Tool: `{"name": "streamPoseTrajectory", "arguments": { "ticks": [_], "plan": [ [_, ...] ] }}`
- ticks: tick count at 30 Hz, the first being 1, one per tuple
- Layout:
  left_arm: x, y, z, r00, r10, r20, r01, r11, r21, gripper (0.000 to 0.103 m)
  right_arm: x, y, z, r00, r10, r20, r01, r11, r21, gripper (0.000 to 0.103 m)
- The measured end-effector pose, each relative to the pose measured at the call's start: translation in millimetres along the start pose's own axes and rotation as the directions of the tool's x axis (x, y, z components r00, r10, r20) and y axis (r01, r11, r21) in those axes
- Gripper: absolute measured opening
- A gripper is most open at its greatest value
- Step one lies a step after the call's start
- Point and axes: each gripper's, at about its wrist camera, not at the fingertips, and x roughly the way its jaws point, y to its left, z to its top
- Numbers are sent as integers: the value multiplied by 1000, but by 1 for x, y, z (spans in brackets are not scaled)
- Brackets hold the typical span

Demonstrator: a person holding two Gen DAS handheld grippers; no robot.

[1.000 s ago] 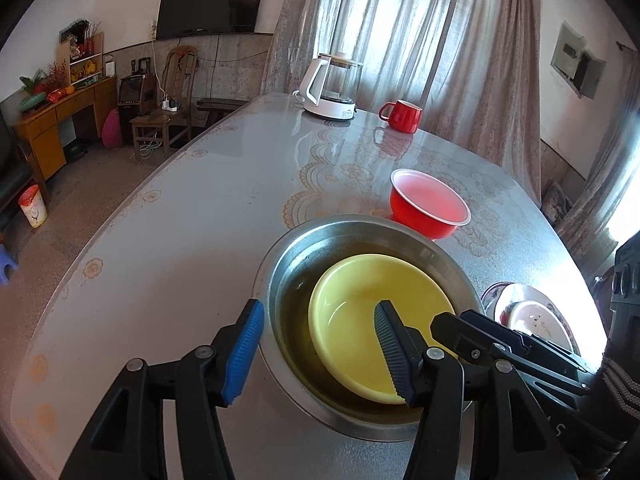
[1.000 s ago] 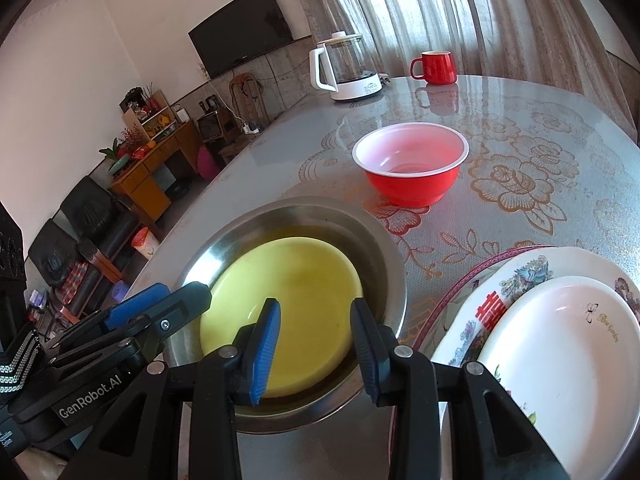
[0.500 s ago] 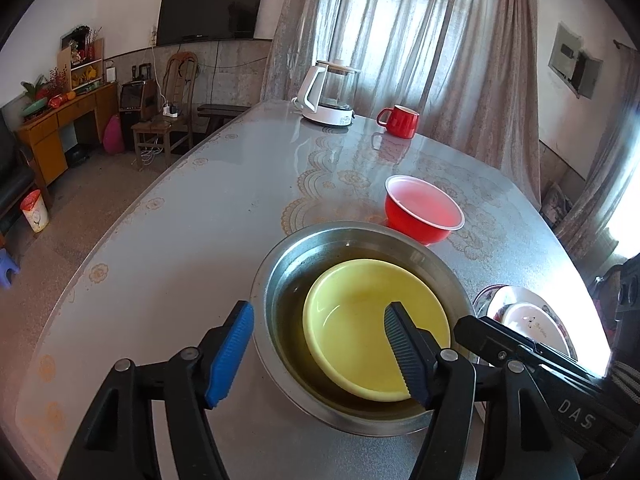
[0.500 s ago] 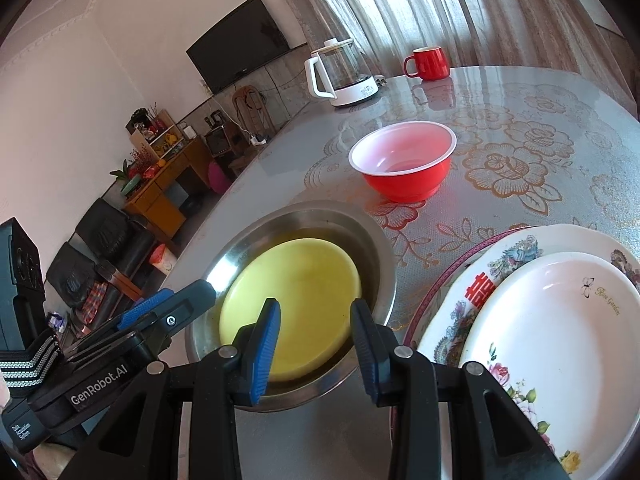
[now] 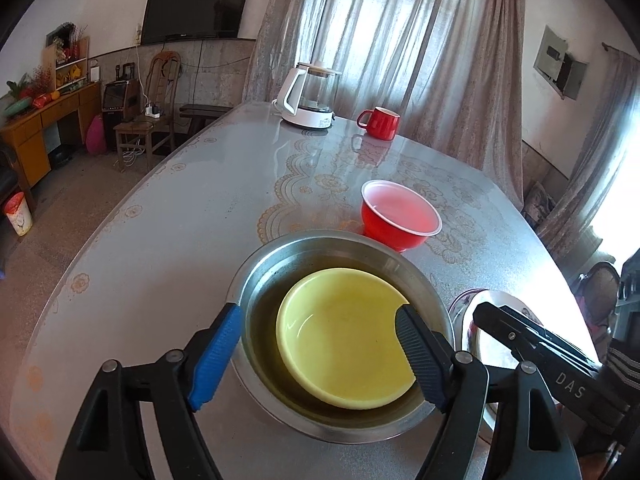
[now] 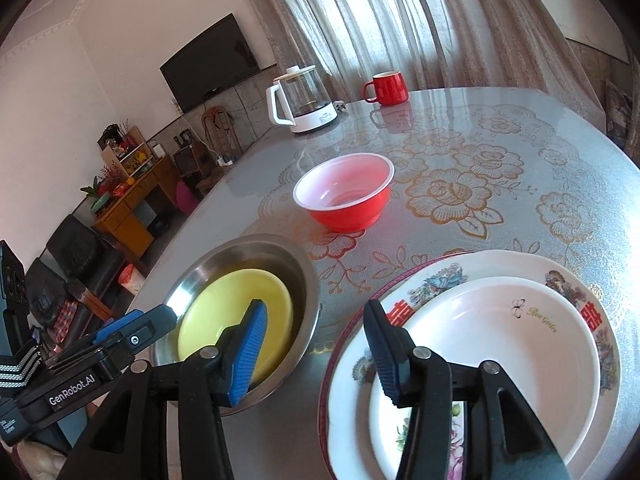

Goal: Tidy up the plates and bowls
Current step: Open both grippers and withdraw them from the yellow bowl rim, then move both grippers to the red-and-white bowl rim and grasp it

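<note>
Yellow and smooth, the shallow yellow bowl (image 5: 344,336) is lying inside the round stainless steel basin (image 5: 280,264), and both are sitting on the glossy grey table (image 5: 180,220) with gold flower patterns. At about one o'clock from the basin, just beside it, a red plastic bowl (image 5: 400,216) with a pale inside is standing upright. At about three o'clock from the basin, a plain white plate (image 6: 504,344) is resting on a larger flowered plate (image 6: 448,276) with red characters on its rim.

The left gripper (image 5: 320,356) is hovering over the near side of the basin; its jaws are opening, one ribbed blue pad outside the basin's rim and the other over the yellow bowl, pressing on nothing. The right gripper (image 6: 316,356) is also opening, with only the table and the plates' edge seen between its pads. Compared with one second ago, both grippers are standing wider, and the right wrist view is now showing more of the plates and less of the basin.

Far away at twelve o'clock, a glass kettle (image 5: 308,96) on a white base and a red mug (image 5: 380,122) are standing near the curtains.
</note>
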Motion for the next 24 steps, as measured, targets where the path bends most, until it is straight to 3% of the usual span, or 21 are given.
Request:
{"name": "streamPoseTrajectory", "arguments": {
  "ticks": [7, 12, 21, 24],
  "plan": [
    [4, -5, 12, 1000, -7, 5, 7, 1000, 21, 88, -6, -6, 7, 996, -90, 23, 91, 994, -60, 51],
    [13, -6, 19, 998, -59, -35, 59, 998, 6, 89, -9, -5, 15, 988, -138, 68, 146, 981, -124, 51],
    [34, -12, 35, 997, 9, -78, -6, 999, 39, 89, -6, -8, 29, 976, -196, 92, 210, 962, -176, 51],
    [41, -12, 41, 995, -23, -94, 26, 999, 27, 89, -2, -12, 34, 976, -201, 84, 213, 961, -178, 51]
  ]
}}
